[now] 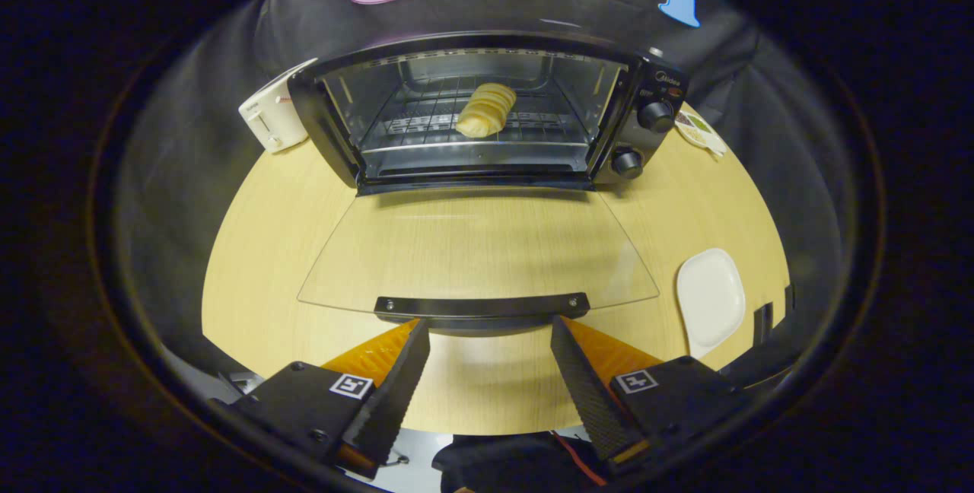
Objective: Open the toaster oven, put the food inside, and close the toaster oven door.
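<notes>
While the toaster oven (487, 112) stands with its glass door (479, 249) folded flat on the table (251, 265), the bread (485, 109) lies on the inner rack and the gripper (487, 326), spread and empty, sits just short of the door handle (482, 306).

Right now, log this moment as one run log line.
tongs open at door handle | toaster oven door down | bread on rack | plate bare
</notes>
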`<state>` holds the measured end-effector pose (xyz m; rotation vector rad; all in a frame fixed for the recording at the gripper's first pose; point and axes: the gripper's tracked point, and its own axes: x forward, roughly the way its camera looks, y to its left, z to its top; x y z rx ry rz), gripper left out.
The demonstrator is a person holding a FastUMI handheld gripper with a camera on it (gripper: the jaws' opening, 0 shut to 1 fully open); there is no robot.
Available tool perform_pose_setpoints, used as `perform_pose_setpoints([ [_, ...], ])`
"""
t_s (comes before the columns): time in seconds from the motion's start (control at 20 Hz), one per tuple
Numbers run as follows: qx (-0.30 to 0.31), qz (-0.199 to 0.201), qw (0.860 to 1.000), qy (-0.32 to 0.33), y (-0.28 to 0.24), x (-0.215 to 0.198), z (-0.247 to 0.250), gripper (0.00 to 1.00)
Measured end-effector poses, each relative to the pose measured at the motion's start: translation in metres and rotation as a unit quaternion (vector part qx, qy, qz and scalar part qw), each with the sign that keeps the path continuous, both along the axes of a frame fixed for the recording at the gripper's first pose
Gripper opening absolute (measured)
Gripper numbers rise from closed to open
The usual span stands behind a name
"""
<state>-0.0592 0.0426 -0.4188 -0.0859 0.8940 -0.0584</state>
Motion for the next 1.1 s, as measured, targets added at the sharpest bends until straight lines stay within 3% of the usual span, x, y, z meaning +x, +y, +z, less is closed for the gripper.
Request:
perform_pose_setpoints([
  [0.8, -0.016, 0.011, 1.000, -0.006, 0.008, 0.018, 0.057, 1.00],
  [1.1, -0.017, 0.010, 0.999, -0.036, 0.012, 0.040, 0.090, 1.00],
])
